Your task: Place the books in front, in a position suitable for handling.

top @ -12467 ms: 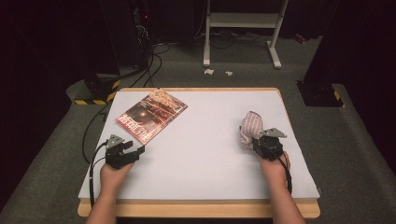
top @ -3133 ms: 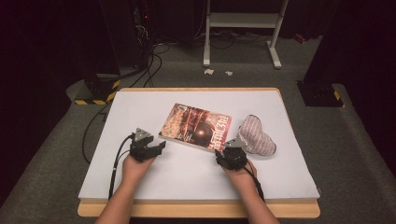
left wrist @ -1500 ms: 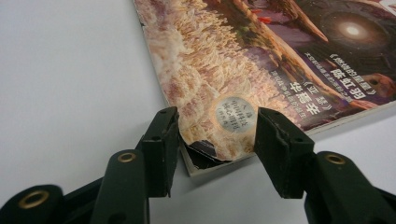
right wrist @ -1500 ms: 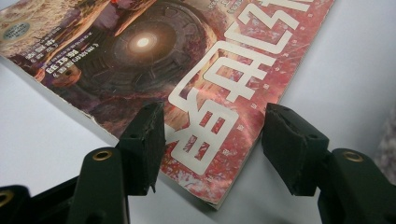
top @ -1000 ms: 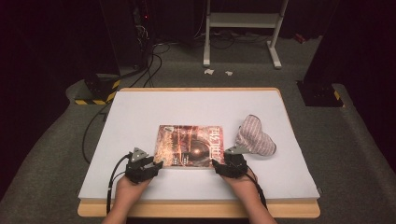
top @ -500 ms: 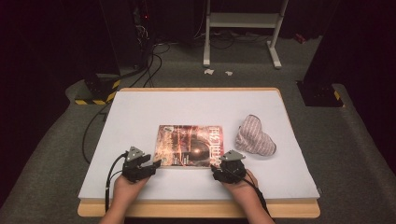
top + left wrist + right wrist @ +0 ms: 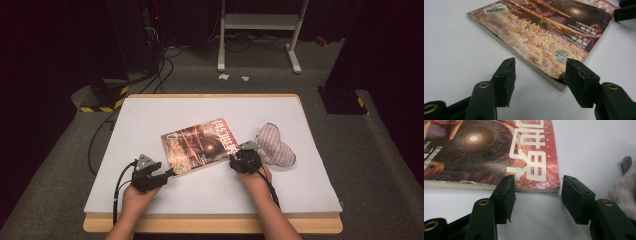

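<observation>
A magazine (image 7: pixel 202 146) with a red and brown cover lies tilted on the white table top (image 7: pixel 210 197). My left gripper (image 7: pixel 170 174) sits at its near left corner. In the left gripper view (image 7: pixel 539 72) the jaws have just been opening; the magazine (image 7: pixel 544 32) corner lies beside the right jaw, unpinched. My right gripper (image 7: pixel 237 157) is at the magazine's near right corner. In the right gripper view (image 7: pixel 537 186) the jaws have just been closing, with the cover's (image 7: pixel 474 147) corner just beyond the tips and the pads not pressing on it.
A striped grey fabric pouch (image 7: pixel 275 150) lies just right of the right gripper, and its edge shows in the right gripper view (image 7: pixel 624 185). The table's wooden rim (image 7: pixel 210 225) runs along the near side. Cables and a metal stand (image 7: pixel 257 22) sit on the floor beyond.
The right gripper has moved away from the person, and the magazine has turned so its right end lies farther back. The left gripper has stayed in place.
</observation>
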Demonstrator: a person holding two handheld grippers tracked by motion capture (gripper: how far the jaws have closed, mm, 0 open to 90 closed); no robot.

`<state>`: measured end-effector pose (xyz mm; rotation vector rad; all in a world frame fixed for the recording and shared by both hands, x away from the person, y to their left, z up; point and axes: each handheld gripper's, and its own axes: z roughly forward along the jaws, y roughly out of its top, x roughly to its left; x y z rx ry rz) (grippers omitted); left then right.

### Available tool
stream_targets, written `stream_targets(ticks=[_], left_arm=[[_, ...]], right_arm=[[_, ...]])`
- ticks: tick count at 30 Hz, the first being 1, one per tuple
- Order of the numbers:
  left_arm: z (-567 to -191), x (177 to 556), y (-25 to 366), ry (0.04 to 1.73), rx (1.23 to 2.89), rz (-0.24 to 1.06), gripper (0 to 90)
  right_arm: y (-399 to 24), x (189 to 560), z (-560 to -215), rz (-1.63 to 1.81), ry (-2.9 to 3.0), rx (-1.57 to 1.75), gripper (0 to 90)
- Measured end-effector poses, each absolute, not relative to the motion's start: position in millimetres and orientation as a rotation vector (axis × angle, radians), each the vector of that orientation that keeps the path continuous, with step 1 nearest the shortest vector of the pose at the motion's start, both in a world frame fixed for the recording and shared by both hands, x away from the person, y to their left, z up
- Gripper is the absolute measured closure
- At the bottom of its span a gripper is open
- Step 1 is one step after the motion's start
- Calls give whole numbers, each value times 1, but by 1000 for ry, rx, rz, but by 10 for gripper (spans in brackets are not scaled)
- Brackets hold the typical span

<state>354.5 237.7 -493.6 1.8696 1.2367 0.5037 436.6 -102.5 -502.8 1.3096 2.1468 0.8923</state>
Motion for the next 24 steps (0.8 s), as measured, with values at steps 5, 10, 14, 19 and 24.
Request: stream_targets(ticks=[5,10,14,19,24], left_arm=[[-491,376,242,1264,1857,551,416],[-496,404,247,1275,1873,602,394],[-500,428,246,1290,1879,618,373],[-497,456,249,1311,1845,604,362],[-498,479,249,1326,1881,572,359]], right_arm=[[-98,454,-500,868,2139,1340,465],[-98,436,-492,942,2141,1290,407],[-95,420,-490,984,2167,1249,396],[-90,405,-490,1022,2202,1212,394],[-87,396,-495,1029,2238,1196,394]])
